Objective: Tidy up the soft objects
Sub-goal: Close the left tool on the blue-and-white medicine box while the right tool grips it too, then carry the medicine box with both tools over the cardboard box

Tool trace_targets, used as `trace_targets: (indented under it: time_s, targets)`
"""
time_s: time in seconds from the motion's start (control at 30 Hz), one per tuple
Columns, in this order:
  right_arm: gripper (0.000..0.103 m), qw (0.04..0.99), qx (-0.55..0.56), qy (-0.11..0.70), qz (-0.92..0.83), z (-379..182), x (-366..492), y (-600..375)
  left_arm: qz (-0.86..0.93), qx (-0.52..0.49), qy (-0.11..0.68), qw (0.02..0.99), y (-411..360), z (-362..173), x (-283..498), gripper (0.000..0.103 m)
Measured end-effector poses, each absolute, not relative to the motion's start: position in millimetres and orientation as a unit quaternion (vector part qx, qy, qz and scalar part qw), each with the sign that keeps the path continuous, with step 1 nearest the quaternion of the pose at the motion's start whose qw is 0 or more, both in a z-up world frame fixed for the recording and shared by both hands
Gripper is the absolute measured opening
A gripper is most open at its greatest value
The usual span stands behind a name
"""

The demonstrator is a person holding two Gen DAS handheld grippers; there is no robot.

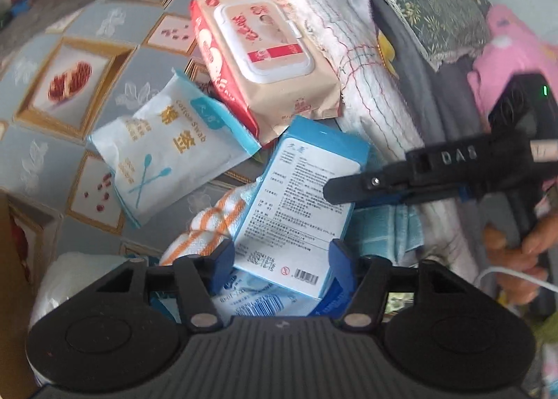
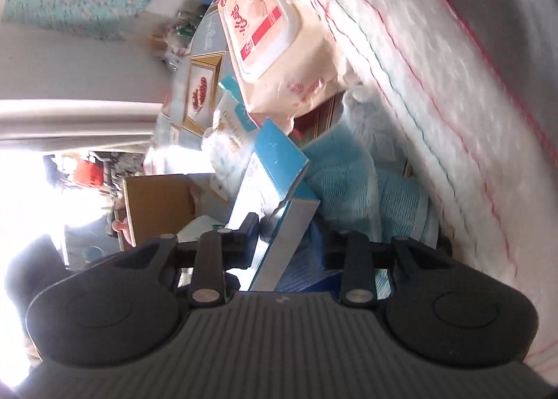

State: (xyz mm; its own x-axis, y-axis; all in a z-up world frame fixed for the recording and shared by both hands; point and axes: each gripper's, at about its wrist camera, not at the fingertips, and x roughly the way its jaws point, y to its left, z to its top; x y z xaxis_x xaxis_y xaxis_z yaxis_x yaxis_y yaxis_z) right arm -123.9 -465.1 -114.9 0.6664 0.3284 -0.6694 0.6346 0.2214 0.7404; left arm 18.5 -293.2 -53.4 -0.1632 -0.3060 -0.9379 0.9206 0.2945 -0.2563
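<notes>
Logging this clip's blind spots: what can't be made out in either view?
- Left wrist view: whether the left gripper actually clamps the blue box; its body hides the contact.
- Left wrist view: the packs beneath the box, mostly covered.
- Right wrist view: the room at left, blown out by glare.
- Right wrist view: the white quilt, motion-blurred.

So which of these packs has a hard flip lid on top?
The pink wet wipes pack, farthest from the left gripper; the cotton swab bag and blue box have none.

Tablecloth-covered table (image 1: 87,92) under wipes pack (image 1: 268,61)
</notes>
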Motion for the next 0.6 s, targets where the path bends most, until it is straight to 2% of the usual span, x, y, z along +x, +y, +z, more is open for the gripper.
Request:
trace_targets:
  time_s: [0.1,0.2,0.6]
  targets:
    - [0.030,0.676,0.614,0.389,-0.121,-114,-125,-466,-0.530,0.308,0.527,0.589,-299,-56,9,0.076]
    - [0.030,0.672,0.622,0.379,-0.130,-116,-128,-461,-0.531,0.337,0.512,0.585,-307,-64,2,0.080]
    - [0.025,0.683,0.630,0.344,-0.136,-105,-124,-442,-0.524,0.338,0.501,0.600,-305,-68,-3,0.077]
